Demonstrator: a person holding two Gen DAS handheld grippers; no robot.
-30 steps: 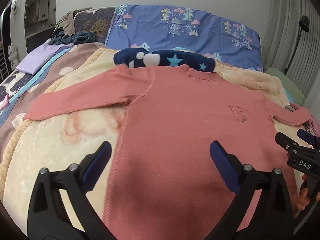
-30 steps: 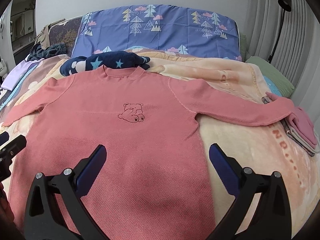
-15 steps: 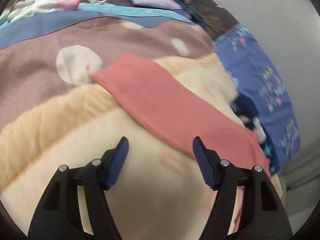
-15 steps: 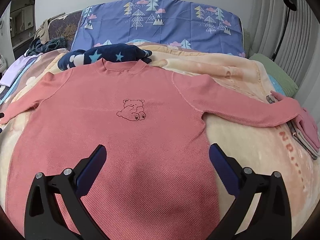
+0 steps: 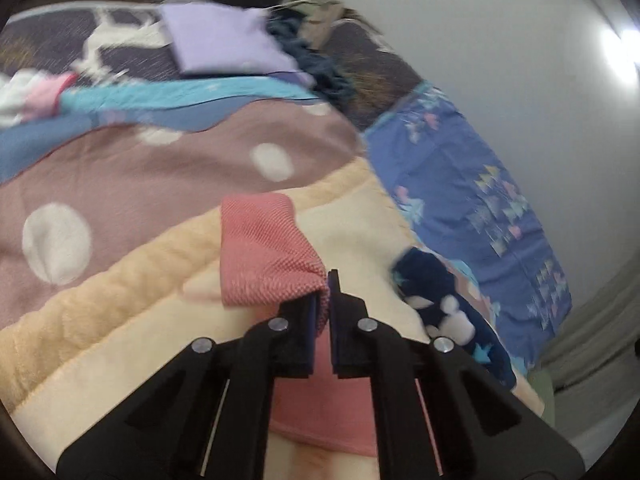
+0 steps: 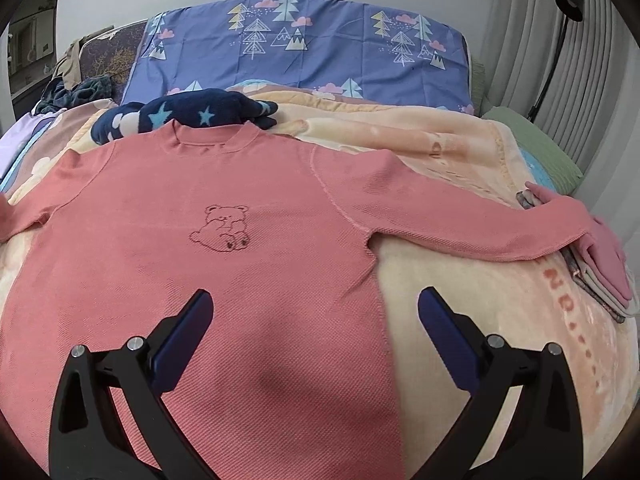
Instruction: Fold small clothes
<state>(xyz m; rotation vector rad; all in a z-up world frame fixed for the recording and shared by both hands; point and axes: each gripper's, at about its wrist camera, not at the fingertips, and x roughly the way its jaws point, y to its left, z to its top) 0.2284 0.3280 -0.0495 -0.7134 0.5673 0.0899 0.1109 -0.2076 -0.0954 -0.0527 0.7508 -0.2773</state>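
On yellow blanket [image 6: 460, 280] | pink sweater [image 6: 208, 240] sleeve pinched, left tongs [image 5: 323, 304] | writing illegible

A coral-pink sweater [image 6: 224, 240] with a bear outline lies on a cream blanket [image 6: 460, 300].

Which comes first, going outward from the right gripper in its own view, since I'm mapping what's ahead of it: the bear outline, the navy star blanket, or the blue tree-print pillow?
From the right gripper:
1. Bear outline, on the pink top's chest, just ahead.
2. Navy star blanket, behind the collar, left of centre.
3. Blue tree-print pillow, at the head of the bed.
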